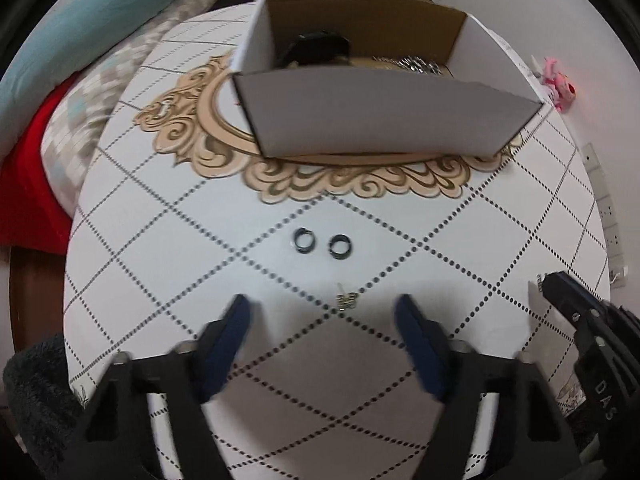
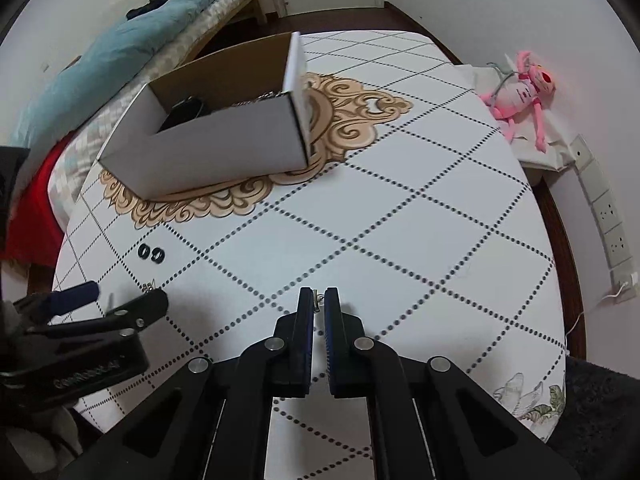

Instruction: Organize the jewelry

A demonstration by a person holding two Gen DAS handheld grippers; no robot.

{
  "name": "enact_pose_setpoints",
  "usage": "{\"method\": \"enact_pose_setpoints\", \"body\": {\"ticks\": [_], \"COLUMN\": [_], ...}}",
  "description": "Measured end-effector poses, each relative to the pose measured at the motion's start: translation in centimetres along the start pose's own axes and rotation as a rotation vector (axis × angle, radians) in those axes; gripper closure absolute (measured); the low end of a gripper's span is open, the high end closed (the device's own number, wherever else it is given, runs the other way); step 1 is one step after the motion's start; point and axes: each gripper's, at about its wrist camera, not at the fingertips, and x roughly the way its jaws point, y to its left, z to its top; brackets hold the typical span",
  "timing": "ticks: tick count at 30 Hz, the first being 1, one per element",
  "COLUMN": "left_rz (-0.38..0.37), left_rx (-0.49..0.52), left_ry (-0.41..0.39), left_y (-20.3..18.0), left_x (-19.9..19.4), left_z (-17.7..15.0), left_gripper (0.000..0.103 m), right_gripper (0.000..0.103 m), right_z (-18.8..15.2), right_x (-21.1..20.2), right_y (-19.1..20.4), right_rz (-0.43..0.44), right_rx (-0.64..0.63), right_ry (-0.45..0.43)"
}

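Two small black rings (image 1: 323, 242) lie side by side on the white table (image 1: 168, 264); they also show in the right wrist view (image 2: 151, 253). A small gold earring (image 1: 346, 299) lies just ahead of my open left gripper (image 1: 322, 309), between its blue fingertips. It also shows in the right wrist view (image 2: 149, 285). My right gripper (image 2: 319, 298) is shut on a small silver earring (image 2: 317, 300) pinched at its tips. A white cardboard box (image 1: 376, 120) stands behind, with a black item (image 1: 316, 46) and a silver chain (image 1: 416, 65) inside.
The round table has a dotted diamond pattern and a gold ornament (image 2: 348, 120) under the box (image 2: 208, 148). A bed with a teal blanket (image 2: 120, 52) lies to the left. A pink plush toy (image 2: 520, 92) and wall sockets (image 2: 608, 220) are to the right.
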Motion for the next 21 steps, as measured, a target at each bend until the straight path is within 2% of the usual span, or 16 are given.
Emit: {"method": "enact_pose_setpoints", "body": {"ticks": [1, 5, 7, 8, 16, 21], "left_rz": [0.004, -0.004, -0.006, -0.008, -0.058, -0.144], "left_rx": [0.006, 0.023, 0.031, 0.036, 0.036, 0.021], "left_ry": [-0.003, -0.02, -0.023, -0.023, -0.026, -0.083], "left_y": [-0.3, -0.9, -1.1, -1.1, -1.0, -0.5], "left_x": [0.1, -0.2, -0.3, -0.2, -1.0, -5.2], "left_z": [0.0, 0.2, 0.3, 0.4, 1.1, 3.7], "left_gripper": [0.052, 0.079, 0.088, 0.096, 0.097, 0.097], "right_gripper": [0.098, 0.097, 0.097, 0.097, 0.098, 0.098], "right_z": [0.1, 0.1, 0.1, 0.1, 0.8, 2.8], "right_x": [-0.1, -0.2, -0.1, -0.1, -1.5, -3.8], "right_y": [-0.1, -0.3, -0.3, -0.2, 0.1, 0.3], "right_rz": [-0.002, -0.003, -0.003, -0.003, 0.025, 0.067], "right_rx": [0.004, 0.014, 0.014, 0.014, 0.024, 0.034], "right_ry": [-0.002, -0.006, -0.006, -0.006, -0.039, -0.09]}}
